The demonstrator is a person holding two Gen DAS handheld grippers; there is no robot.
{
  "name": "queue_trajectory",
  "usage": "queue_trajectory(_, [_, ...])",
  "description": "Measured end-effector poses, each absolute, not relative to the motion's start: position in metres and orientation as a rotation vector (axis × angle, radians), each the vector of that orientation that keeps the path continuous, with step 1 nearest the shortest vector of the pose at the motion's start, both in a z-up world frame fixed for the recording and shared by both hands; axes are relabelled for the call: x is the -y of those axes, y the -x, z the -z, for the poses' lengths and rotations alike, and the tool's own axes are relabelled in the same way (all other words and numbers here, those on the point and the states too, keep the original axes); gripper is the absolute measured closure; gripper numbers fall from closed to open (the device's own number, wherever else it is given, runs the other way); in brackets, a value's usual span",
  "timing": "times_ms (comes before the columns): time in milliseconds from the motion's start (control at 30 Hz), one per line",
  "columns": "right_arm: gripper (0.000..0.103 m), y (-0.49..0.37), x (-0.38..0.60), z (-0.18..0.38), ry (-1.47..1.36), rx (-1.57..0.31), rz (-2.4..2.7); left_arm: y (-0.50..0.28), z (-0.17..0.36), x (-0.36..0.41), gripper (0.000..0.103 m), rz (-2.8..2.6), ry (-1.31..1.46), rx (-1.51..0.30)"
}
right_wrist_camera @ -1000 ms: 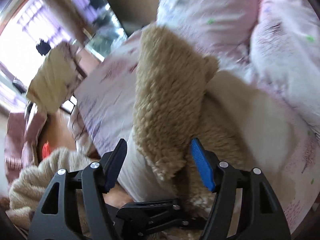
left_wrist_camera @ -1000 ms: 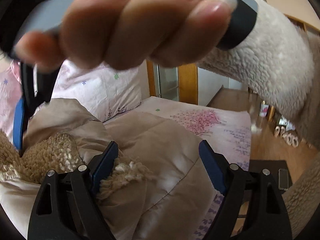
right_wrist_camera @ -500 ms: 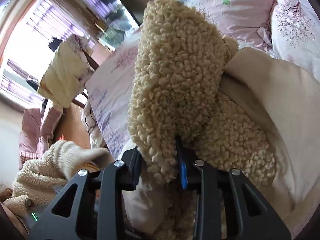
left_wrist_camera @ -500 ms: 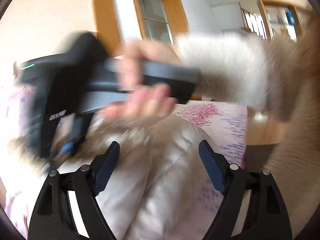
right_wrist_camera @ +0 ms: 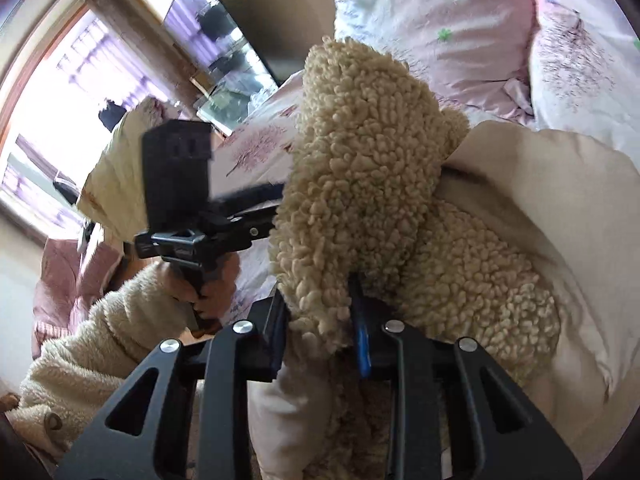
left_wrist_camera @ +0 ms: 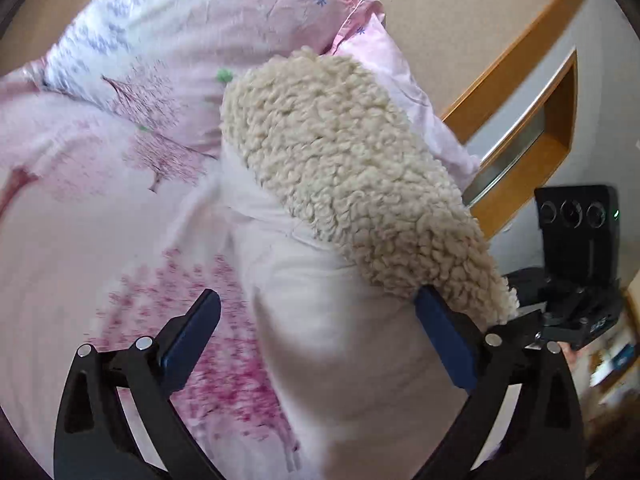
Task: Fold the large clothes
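Right fingers clamp the fleece collar; left fingers spread wide.
The right gripper (right_wrist_camera: 320, 330) pinches the coat (right_wrist_camera: 360, 184) on the bed (left_wrist_camera: 80, 208); the left gripper (left_wrist_camera: 316, 344), jaws just widened, straddles the coat's pale shell ungripped.

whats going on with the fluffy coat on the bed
A person is folding a coat on a bed with tongs in each hand. The right tongs have just closed and are shut on the coat's fleecy collar. The left tongs have just opened wide; the coat's shell lies between them, not yet pinched.
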State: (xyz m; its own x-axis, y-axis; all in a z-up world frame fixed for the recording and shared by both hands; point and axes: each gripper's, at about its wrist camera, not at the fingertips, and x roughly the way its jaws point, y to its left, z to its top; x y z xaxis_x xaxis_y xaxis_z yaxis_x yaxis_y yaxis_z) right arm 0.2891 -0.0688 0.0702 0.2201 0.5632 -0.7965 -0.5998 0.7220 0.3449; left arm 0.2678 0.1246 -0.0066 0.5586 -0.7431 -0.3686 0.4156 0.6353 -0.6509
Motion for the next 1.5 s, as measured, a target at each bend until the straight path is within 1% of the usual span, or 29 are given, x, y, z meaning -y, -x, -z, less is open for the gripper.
queue_trajectory(100, [0.077, -0.28, 0.075, -0.078, 0.04, -1.037, -0.819, -0.268, -0.002, -0.115, 0.004, 0.745, 0.535, -0.659])
queue_trajectory(200, [0.078, -0.26, 0.082, -0.092, 0.062, -0.95, -0.817, -0.263, -0.016, -0.102, 0.009, 0.774, 0.515, -0.622])
queue_trajectory(333, [0.079, -0.232, 0.114, -0.11, 0.039, -0.838, -0.805, -0.247, -0.053, -0.068, 0.012, 0.832, 0.447, -0.558])
queue_trajectory(467, [0.079, -0.19, 0.158, -0.12, -0.008, -0.701, -0.769, -0.228, -0.086, -0.023, 0.012, 0.889, 0.335, -0.507])
queue_trajectory(567, [0.08, -0.152, 0.199, -0.114, -0.048, -0.585, -0.721, -0.209, -0.106, 0.022, 0.012, 0.936, 0.21, -0.481])
queue_trajectory(667, [0.08, -0.124, 0.25, -0.087, -0.173, -0.509, -0.658, -0.194, -0.115, 0.077, 0.012, 0.951, 0.038, -0.479])
queue_trajectory(767, [0.08, -0.117, 0.293, -0.053, -0.343, -0.509, -0.618, -0.178, -0.11, 0.139, 0.012, 0.974, -0.151, -0.517])
queue_trajectory(800, [0.08, -0.116, 0.309, -0.038, -0.425, -0.51, -0.615, -0.173, -0.106, 0.157, 0.01, 0.972, -0.215, -0.525])
queue_trajectory(900, [0.08, -0.116, 0.336, -0.009, -0.573, -0.507, -0.607, -0.16, -0.095, 0.195, 0.008, 0.925, -0.351, -0.526])
queue_trajectory(1067, [0.079, -0.119, 0.363, 0.017, -0.701, -0.501, -0.569, -0.17, -0.078, 0.232, 0.006, 0.877, -0.378, -0.592])
queue_trajectory(1200, [0.078, -0.12, 0.392, 0.044, -0.826, -0.509, -0.524, -0.175, -0.056, 0.259, 0.002, 0.815, -0.411, -0.6])
queue_trajectory(1267, [0.076, -0.116, 0.402, 0.052, -0.863, -0.494, -0.499, -0.183, -0.046, 0.267, 0.002, 0.811, -0.378, -0.608])
queue_trajectory(1367, [0.063, -0.108, 0.41, 0.053, -0.889, -0.486, -0.488, -0.179, -0.047, 0.265, 0.002, 0.827, -0.333, -0.57])
queue_trajectory(1400, [0.056, -0.098, 0.413, 0.045, -0.858, -0.472, -0.457, -0.174, -0.052, 0.258, 0.002, 0.842, -0.298, -0.554])
queue_trajectory(1433, [0.051, -0.09, 0.416, 0.037, -0.822, -0.459, -0.41, -0.174, -0.055, 0.25, 0.002, 0.855, -0.267, -0.546])
queue_trajectory(1500, [0.047, -0.08, 0.429, 0.018, -0.771, -0.412, -0.333, -0.174, -0.058, 0.238, 0.001, 0.873, -0.205, -0.543])
